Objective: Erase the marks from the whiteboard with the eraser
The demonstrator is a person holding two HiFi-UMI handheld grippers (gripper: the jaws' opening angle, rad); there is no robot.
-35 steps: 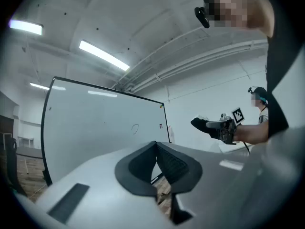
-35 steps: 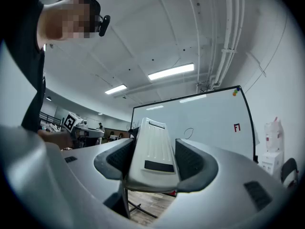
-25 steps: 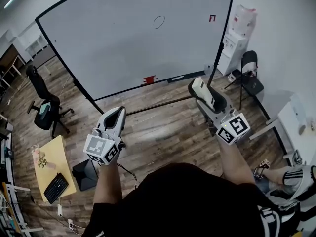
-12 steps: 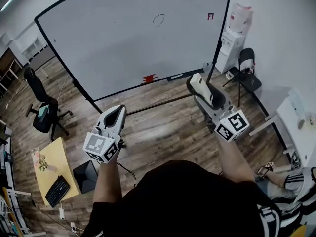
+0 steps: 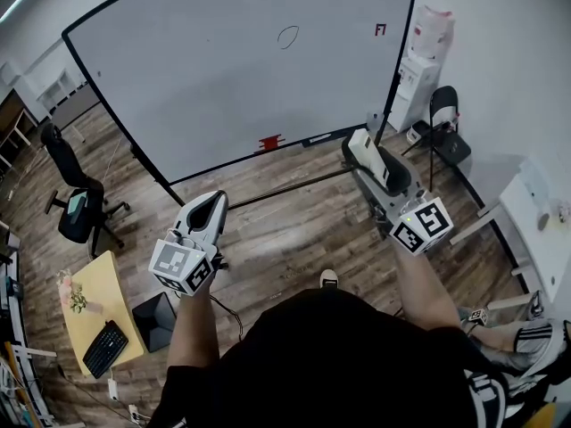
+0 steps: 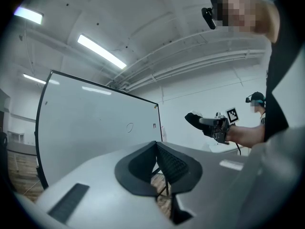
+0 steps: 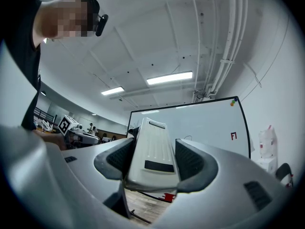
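Note:
A large whiteboard (image 5: 241, 69) stands on the wooden floor ahead of me. It carries a small black loop mark (image 5: 287, 37) near its top middle and a red mark (image 5: 381, 29) near its right edge. My right gripper (image 5: 364, 152) is shut on the white eraser (image 5: 368, 154), which lies lengthwise between the jaws in the right gripper view (image 7: 153, 151). My left gripper (image 5: 212, 206) is shut with nothing in it, its jaws pressed together (image 6: 156, 162). Both grippers are held well short of the board.
A red object (image 5: 269, 142) sits on the board's bottom tray. A water dispenser (image 5: 421, 68) and a black chair (image 5: 446, 141) stand at the right. An office chair (image 5: 76, 199) and a yellow table (image 5: 94, 306) with a keyboard are at the left.
My right gripper with the eraser has shifted slightly to the right and down. A shoe tip now shows on the floor below me. The left gripper has barely moved.

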